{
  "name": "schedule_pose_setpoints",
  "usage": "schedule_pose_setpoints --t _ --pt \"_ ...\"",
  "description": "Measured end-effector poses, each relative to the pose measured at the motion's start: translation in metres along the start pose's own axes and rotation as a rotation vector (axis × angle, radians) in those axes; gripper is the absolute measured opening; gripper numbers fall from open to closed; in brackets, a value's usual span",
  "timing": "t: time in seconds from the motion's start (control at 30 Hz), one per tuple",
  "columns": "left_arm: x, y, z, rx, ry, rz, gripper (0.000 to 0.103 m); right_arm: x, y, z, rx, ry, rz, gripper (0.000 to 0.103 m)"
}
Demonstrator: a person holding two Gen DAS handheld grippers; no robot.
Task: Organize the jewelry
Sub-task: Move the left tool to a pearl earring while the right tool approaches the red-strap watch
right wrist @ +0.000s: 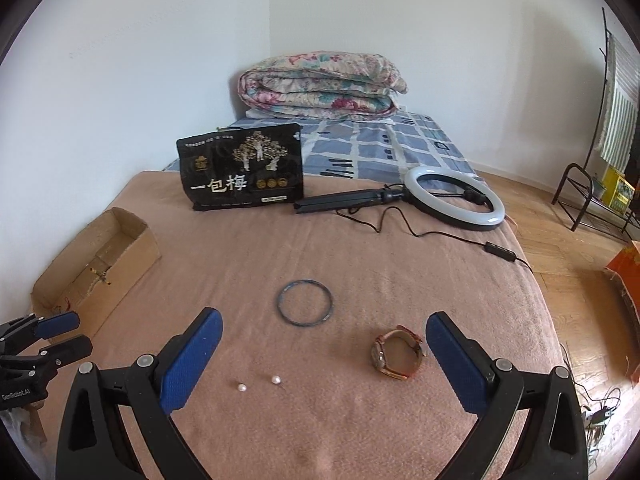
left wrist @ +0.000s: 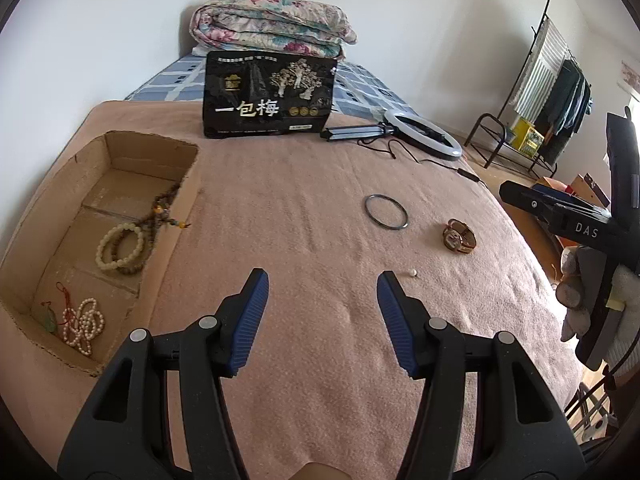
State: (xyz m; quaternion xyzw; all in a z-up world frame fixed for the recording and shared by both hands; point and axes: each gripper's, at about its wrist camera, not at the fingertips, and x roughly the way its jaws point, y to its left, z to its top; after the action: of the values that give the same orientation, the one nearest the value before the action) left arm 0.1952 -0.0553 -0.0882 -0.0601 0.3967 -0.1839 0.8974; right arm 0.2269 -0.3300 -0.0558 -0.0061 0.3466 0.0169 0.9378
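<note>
My left gripper (left wrist: 323, 280) hovers open over the pink-brown blanket (left wrist: 304, 184), nothing between its blue pads. To its left a cardboard box (left wrist: 152, 138) holds bead bracelets (left wrist: 120, 250), a pearl strand (left wrist: 86, 326) and a darker bead string draped over its wall. A dark bangle (left wrist: 386, 212), a brown watch (left wrist: 459, 236) and one pearl (left wrist: 413, 273) lie ahead to the right. My right gripper (right wrist: 324, 320) is open and empty above the bangle (right wrist: 304, 302), the watch (right wrist: 398, 354) and two loose pearls (right wrist: 241, 387). The left gripper (right wrist: 78, 334) shows beside the box (right wrist: 120, 264).
A black snack bag (right wrist: 244, 172) stands at the back of the blanket. A ring light (right wrist: 454, 198) with a folded stand and a trailing cable lies beside it. A folded floral quilt (right wrist: 320, 84) sits farther back. Wooden floor and a clothes rack (left wrist: 532, 80) are to the right.
</note>
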Motion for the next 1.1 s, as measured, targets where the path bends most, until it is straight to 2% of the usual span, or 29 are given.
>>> schedule_pose_setpoints --t 0.4,0.5,0.67,1.1 --pt "0.045 -0.054 -0.008 0.072 0.075 -0.097 0.058 0.016 -0.068 -0.028 0.08 0.041 -0.063 0.103" --pt "0.059 -0.065 -0.012 0.102 0.098 -0.121 0.047 0.024 -0.076 -0.035 0.092 0.056 -0.068 0.103" --pt "0.084 -0.078 -0.017 0.126 0.135 -0.142 0.041 0.041 -0.084 -0.046 0.1 0.086 -0.072 0.103" --pt "0.123 -0.081 -0.022 0.195 0.163 -0.094 0.034 0.082 -0.082 -0.058 0.078 0.132 -0.047 0.103"
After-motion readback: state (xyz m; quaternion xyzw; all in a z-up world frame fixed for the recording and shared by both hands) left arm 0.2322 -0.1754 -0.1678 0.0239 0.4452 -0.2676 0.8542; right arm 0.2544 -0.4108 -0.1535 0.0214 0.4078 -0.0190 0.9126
